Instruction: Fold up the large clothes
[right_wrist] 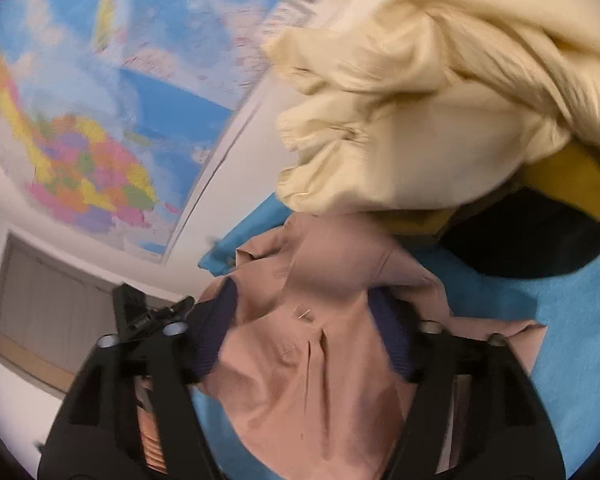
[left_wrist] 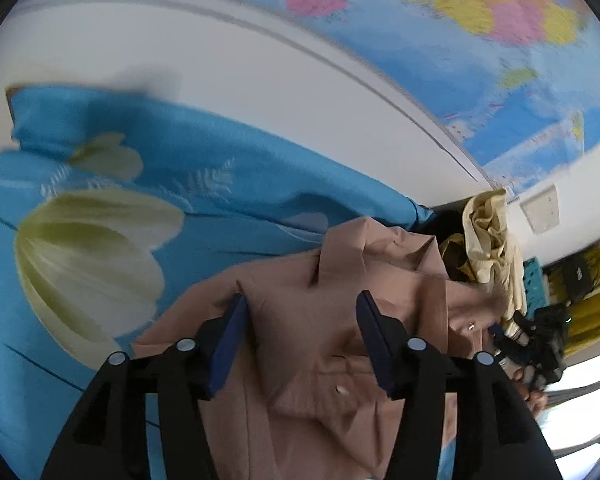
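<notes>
Left gripper (left_wrist: 300, 300) and right gripper (right_wrist: 304, 292), both with jaws wide apart and nothing clamped, poised over the pink shirt (left_wrist: 340, 320), which lies crumpled on the blue flowered sheet (left_wrist: 140, 184) beside a pile of cream and yellow clothes (right_wrist: 420, 120). The fabric looks light, soft and limp; it would likely sag unless taken at two edges, such as shoulders or hem corners.

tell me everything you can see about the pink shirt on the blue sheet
The dusty-pink shirt is thin woven fabric with a collar, small buttons down a placket and a stitched pleat. It lies rumpled and creased, unfolded, on the blue flowered sheet, its collar end near a heap of cream clothes. Both hand-held grippers' open jaws straddle it.
</notes>
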`<state>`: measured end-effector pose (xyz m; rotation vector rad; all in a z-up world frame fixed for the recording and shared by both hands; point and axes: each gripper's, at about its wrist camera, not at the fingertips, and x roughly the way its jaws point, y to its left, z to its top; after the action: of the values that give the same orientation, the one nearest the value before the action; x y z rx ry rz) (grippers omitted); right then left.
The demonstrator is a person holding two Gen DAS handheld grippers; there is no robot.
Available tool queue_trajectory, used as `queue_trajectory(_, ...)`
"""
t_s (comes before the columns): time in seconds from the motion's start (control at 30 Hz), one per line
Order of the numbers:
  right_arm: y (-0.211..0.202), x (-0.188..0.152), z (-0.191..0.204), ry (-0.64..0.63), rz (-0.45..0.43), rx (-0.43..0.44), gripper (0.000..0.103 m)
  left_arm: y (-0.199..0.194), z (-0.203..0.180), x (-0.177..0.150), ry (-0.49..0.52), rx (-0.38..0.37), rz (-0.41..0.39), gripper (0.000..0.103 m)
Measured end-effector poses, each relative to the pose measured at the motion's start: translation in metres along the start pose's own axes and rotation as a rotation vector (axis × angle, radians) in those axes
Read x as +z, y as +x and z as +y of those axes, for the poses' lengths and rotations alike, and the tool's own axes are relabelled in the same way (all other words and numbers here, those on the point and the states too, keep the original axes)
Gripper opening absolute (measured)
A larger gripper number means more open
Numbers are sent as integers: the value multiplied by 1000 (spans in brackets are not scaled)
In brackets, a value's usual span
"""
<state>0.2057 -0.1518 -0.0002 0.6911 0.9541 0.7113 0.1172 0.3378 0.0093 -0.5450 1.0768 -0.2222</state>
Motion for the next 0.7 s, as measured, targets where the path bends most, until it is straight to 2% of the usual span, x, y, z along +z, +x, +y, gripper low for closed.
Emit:
queue_trajectory(0.1, -13, -11, 23, -132, -26, -31, 71, -23, -4, -15, 50, -43, -69, 66)
queue_trajectory(0.13, -15, -16, 32, -189, -30, -45, 71, -29, -9, -21, 90, -35, -95, 73)
queue_trajectory(0.17, -16, -22, 42, -251, -30, -69, 71, -34, -16, -29, 144, -20, -116, 76)
queue_trajectory(0.23, -11, -39, 64, -389, -11, -110, 73, -33, -40, -48, 291, 58, -143, 79)
queue_trajectory(0.33, 19, -63, 88, -521, 78, -129, 73, -9, -66, -67, 446, 109, -90, 79)
queue_trajectory(0.4, 48, -78, 100, -604, 124, -187, 72, 17, -75, -72, 484, 160, -17, 79)
queue_trajectory(0.43, 62, -84, 102, -631, 151, -208, 66, 28, -75, -73, 487, 179, 16, 74)
queue_trajectory(0.47, 80, -90, 103, -650, 189, -231, 52, 38, -73, -73, 485, 195, 39, 69)
queue_trajectory(0.5, 92, -94, 101, -665, 218, -257, 40, 49, -71, -71, 479, 215, 64, 47)
queue_trajectory(0.53, 99, -95, 100, -674, 226, -284, 15, 56, -67, -67, 464, 226, 75, 32)
queue_trajectory(0.57, 105, -94, 100, -682, 227, -305, 8, 57, -64, -60, 440, 205, 72, 28)
queue_trajectory(0.6, 105, -89, 103, -684, 202, -295, 6, 54, -62, -53, 420, 197, 46, 18)
queue_trajectory(0.67, 92, -77, 113, -682, 120, -262, 4, 38, -60, -36, 369, 167, -38, 18)
queue_trajectory(0.7, 84, -69, 121, -676, 61, -247, 3, 28, -59, -29, 340, 154, -84, 31)
